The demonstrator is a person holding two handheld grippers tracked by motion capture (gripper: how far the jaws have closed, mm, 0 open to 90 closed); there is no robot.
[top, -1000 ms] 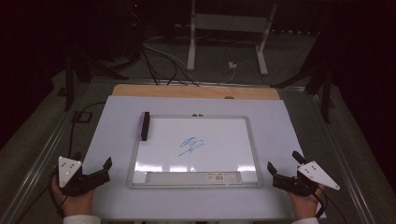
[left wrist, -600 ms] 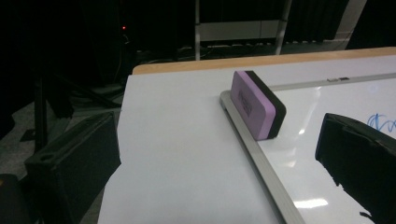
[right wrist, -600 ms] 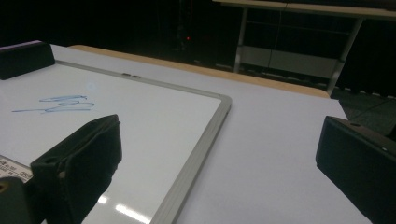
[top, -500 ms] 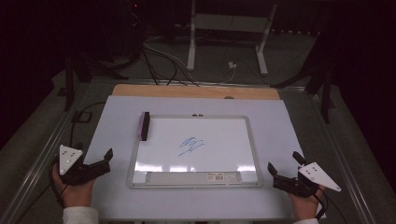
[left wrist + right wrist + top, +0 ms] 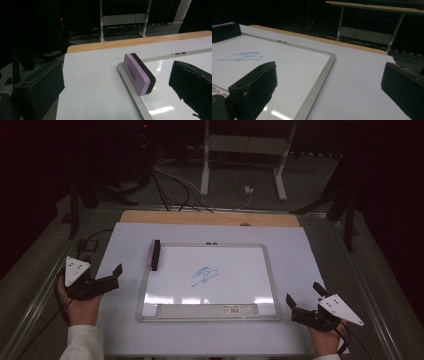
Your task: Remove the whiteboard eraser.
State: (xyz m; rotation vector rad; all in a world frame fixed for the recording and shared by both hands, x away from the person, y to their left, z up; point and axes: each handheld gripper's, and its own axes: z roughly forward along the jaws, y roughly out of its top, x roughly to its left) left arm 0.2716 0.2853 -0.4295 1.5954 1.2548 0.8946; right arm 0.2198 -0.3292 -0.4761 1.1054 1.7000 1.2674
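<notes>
The room is dark all round, with cables on the floor [image 5: 170, 185] and a pale metal stand [image 5: 245, 150] beyond the far edge of the table. The table [image 5: 310, 260] itself has a white top with a strip of bare wood along the back. On it lies a framed whiteboard [image 5: 235, 285], flat and square to the person, with a small blue scribble [image 5: 205, 275] near its middle. A purple-and-black eraser [image 5: 155, 255] stands on its long edge at the board's far left corner, resting on the frame; in the left gripper view the eraser [image 5: 138, 73] shows its purple face turned outward and its dark felt toward the writing surface.

The left gripper [image 5: 107, 280] hovers at the table's left edge, near the eraser but apart from it, its jaws spread wide with nothing between them; they point toward the eraser. The right gripper [image 5: 302, 302] sits low at the near right corner, just beside the board's frame, jaws likewise wide apart and empty. Each is held in a hand coming in from below, a light sleeve [image 5: 82, 342] showing on the left.
</notes>
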